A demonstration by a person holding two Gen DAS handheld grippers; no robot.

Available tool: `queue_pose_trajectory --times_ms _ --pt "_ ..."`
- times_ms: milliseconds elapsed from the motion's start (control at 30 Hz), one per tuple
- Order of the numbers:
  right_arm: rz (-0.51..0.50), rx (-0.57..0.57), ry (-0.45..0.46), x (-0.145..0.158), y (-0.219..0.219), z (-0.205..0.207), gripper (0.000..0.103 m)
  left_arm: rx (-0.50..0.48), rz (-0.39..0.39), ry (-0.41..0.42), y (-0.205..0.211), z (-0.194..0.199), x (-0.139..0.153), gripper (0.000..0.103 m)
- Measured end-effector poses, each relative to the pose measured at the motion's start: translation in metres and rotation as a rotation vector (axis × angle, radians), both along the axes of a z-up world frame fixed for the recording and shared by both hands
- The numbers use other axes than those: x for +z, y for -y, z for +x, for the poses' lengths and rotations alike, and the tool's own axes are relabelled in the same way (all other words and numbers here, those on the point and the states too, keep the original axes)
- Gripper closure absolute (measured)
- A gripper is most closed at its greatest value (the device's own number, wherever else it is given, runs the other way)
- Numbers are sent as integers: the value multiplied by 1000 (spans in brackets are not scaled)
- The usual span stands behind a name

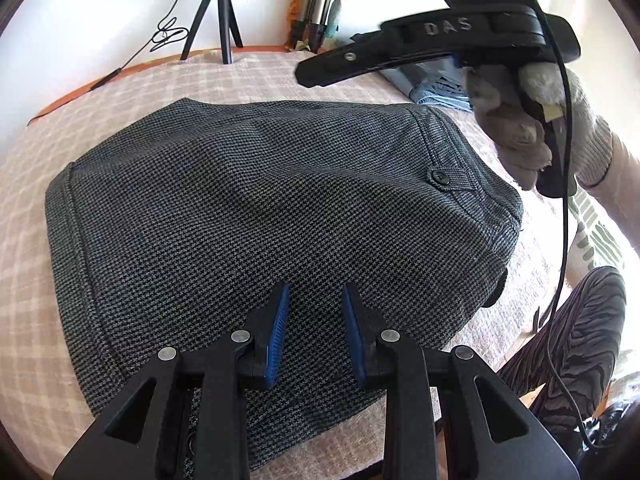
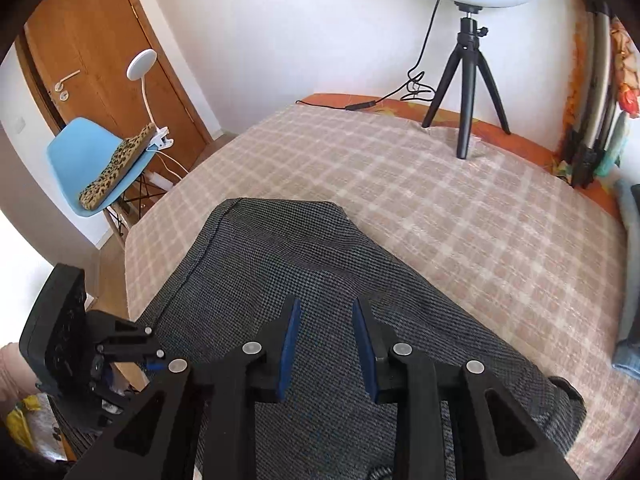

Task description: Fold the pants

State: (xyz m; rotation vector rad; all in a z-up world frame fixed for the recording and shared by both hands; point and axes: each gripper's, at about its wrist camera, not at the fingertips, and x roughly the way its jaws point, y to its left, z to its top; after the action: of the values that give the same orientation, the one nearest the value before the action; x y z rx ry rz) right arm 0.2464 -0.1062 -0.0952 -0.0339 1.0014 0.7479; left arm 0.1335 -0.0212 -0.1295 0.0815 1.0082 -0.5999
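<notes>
Dark grey houndstooth pants lie folded into a compact stack on the checked blanket, with the buttoned waistband at the right. My left gripper is open and empty, hovering over the near edge of the pants. My right gripper is open and empty above the same pants. The right gripper's body shows in the left wrist view, held by a gloved hand above the waistband side. The left gripper's body shows at the lower left of the right wrist view.
The pink-and-cream checked blanket covers the bed. A black tripod with a ring light and its cable stands at the far edge. Blue garments lie at the far right. A blue chair stands by the door.
</notes>
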Motion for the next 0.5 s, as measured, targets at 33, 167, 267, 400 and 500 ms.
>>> queue_pose_trajectory --times_ms 33,167,267,400,500 --pt "-2 7 -21 -8 -10 8 78 2 2 -5 -1 0 -2 78" --pt "-66 35 -65 -40 -46 28 78 4 1 -9 -7 2 -3 78" --pt "-136 10 -59 -59 -57 40 78 13 -3 -18 -13 4 -5 78" --pt "-92 -24 -72 -62 -50 52 79 15 13 -9 -17 3 -4 78" --pt "-68 -49 -81 -56 -37 51 77 37 7 10 -21 5 3 78"
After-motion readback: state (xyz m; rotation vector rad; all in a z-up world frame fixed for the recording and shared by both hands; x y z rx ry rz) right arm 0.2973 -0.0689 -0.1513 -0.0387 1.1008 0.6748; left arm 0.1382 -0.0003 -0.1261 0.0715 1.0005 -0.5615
